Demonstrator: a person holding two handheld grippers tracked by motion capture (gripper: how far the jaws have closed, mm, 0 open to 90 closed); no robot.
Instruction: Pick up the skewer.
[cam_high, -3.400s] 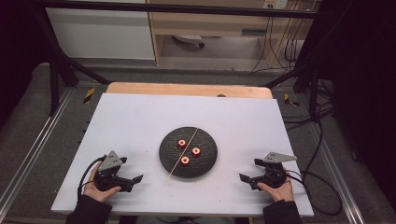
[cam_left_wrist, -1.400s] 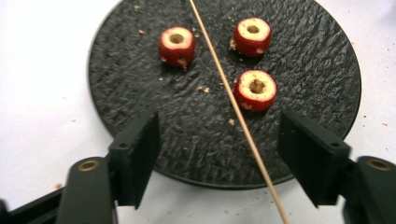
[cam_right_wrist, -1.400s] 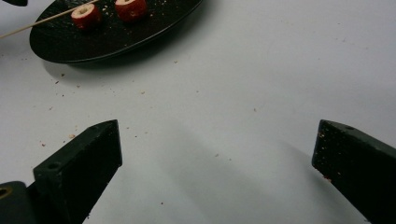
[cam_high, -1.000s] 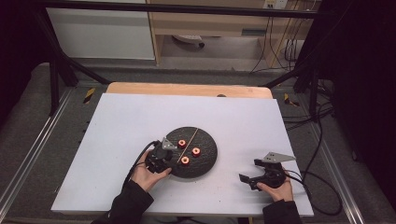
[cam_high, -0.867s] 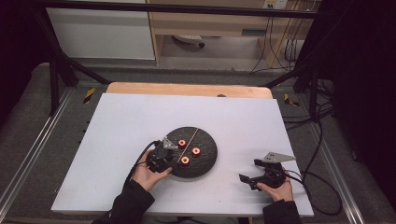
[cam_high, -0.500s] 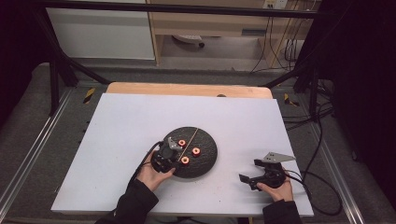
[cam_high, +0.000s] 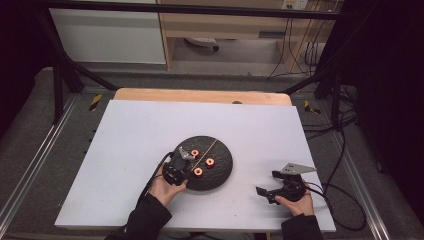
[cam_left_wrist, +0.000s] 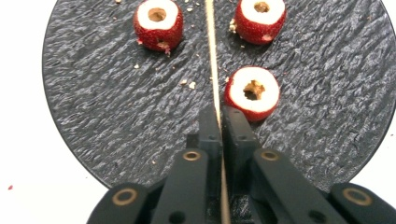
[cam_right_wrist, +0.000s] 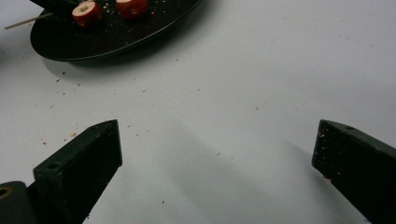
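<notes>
A round black slate plate (cam_high: 223, 161) sits mid-table with three red cored fruit pieces on it and a thin wooden skewer (cam_high: 208, 148) lying across it. My left gripper (cam_high: 189, 169) is at the plate's near-left edge. In the left gripper view its jaws have just been closing and the left gripper (cam_left_wrist: 220, 123) is now shut on the skewer (cam_left_wrist: 211, 51), beside the nearest fruit piece (cam_left_wrist: 252, 93). The right gripper (cam_high: 269, 183) rests on the table right of the plate, and in its own view the right gripper (cam_right_wrist: 217, 144) is open over bare white table.
The white table top (cam_high: 140, 135) has a wooden strip (cam_high: 200, 95) along its far edge. Crumbs lie scattered on the plate (cam_left_wrist: 107, 93) and on the table. Cables trail from both grippers. The plate (cam_right_wrist: 121, 37) and two fruit pieces lie ahead of the right gripper.
The left hand came from the table's front left to the plate, and its jaws closed onto the skewer. The right hand has not moved.
</notes>
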